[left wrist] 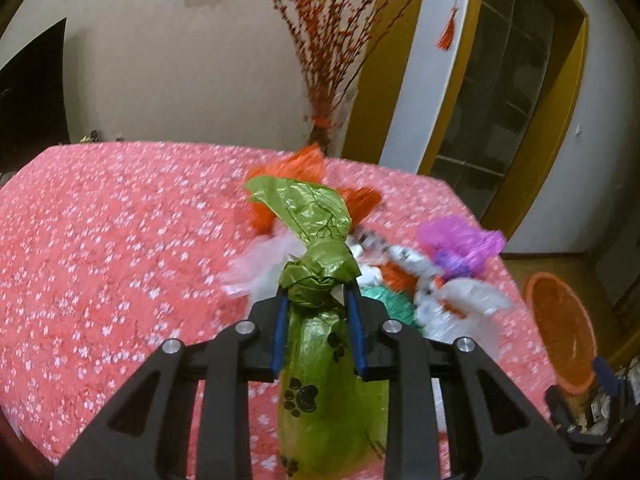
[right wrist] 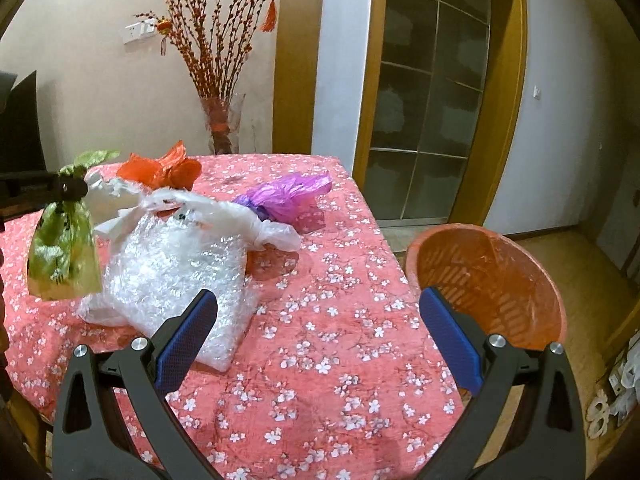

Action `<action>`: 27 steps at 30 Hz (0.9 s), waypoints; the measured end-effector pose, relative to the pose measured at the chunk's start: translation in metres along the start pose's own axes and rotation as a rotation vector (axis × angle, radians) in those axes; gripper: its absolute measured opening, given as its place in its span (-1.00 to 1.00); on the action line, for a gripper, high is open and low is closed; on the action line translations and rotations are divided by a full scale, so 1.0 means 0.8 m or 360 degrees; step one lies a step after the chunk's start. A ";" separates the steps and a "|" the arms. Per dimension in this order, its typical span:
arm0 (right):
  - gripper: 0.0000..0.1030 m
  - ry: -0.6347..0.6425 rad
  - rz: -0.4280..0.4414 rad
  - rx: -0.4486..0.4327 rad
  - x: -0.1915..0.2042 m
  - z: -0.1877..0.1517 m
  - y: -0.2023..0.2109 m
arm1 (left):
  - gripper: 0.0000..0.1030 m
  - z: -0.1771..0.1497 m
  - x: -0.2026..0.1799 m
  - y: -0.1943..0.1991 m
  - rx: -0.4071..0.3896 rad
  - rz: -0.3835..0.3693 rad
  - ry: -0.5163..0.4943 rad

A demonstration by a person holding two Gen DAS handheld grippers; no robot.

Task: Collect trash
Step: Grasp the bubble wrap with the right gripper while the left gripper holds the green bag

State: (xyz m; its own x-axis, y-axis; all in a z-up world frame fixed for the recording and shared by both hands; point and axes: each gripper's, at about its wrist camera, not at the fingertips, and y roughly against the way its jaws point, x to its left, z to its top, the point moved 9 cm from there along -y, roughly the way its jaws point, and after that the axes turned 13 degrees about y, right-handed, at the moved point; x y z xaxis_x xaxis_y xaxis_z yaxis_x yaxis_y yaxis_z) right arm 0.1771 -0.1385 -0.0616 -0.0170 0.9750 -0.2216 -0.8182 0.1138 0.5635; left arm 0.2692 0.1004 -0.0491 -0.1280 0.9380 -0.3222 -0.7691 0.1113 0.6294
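A lime-green plastic bag printed with black paw marks point(left wrist: 320, 380), an orange crumpled bag point(right wrist: 160, 168), a purple translucent bag point(right wrist: 288, 196) and clear bubble wrap point(right wrist: 172, 264) sit against the desk's coral-red cloth with white blossoms point(right wrist: 340, 320), beside an orange slatted basket point(right wrist: 492, 276)

Beige wall point(right wrist: 100, 80), wood-framed glass door point(right wrist: 432, 100), wooden floor point(right wrist: 592, 264), red branches in vase point(right wrist: 222, 120).

Your left wrist view looks forward over the pink floral-clothed tabletop point(left wrist: 100, 240) toward the beige wall, close above the knotted green plastic bag point(left wrist: 320, 280) filling its lower centre. Your right wrist view sits further right, facing the same wall from slightly farther back. Both share the green bag point(right wrist: 64, 248), crumpled purple plastic bag point(left wrist: 460, 240) point(right wrist: 288, 200) and round orange plastic basket point(left wrist: 560, 328) point(right wrist: 488, 280).
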 end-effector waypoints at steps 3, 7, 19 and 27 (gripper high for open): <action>0.93 -0.0002 0.0000 0.0008 0.000 -0.001 -0.003 | -0.48 -0.010 0.018 -0.007 0.0037 0.0027 0.0031; 0.93 0.0001 -0.0001 -0.0003 0.000 0.001 -0.001 | -0.48 -0.014 0.030 -0.002 0.0028 0.0032 0.0050; 0.85 -0.0013 0.0059 -0.0065 0.016 0.036 -0.007 | -0.49 0.007 0.083 0.036 -0.0070 0.0090 0.0108; 0.52 -0.0143 0.0216 -0.0046 0.036 0.089 -0.047 | -0.49 0.021 0.120 0.048 -0.0109 0.0129 0.0162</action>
State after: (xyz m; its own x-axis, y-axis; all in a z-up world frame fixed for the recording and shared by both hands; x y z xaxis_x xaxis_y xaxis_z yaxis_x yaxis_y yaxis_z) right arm 0.2483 -0.1013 -0.0321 -0.0781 0.9943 -0.0720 -0.8281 -0.0245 0.5600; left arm 0.2380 0.1999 -0.0438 -0.2517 0.9045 -0.3444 -0.7942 0.0103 0.6076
